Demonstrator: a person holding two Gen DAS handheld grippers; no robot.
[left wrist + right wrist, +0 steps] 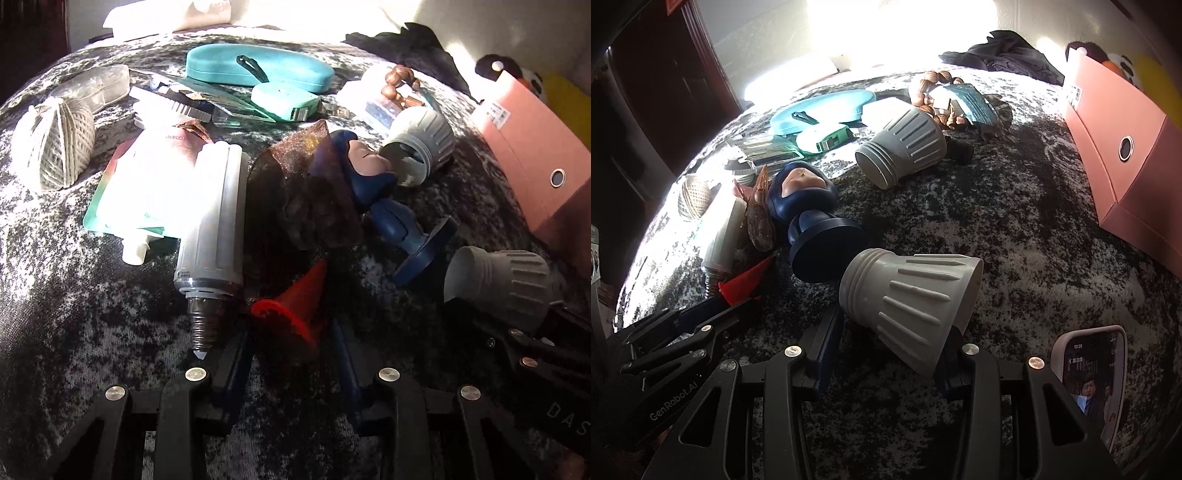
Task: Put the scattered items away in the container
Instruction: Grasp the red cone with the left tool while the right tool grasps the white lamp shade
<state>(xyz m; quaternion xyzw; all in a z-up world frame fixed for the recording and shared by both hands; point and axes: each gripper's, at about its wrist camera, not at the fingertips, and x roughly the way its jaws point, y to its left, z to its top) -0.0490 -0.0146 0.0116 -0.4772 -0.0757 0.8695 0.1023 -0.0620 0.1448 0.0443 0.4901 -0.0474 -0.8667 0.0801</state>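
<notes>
ribbed grey plastic cap (916, 306), threaded neck, in rt gripper (890, 347)

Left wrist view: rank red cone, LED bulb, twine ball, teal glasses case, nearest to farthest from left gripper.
1. red cone, between the jaws of the left gripper
2. LED bulb, just left
3. twine ball, far left
4. teal glasses case, at the back
</notes>
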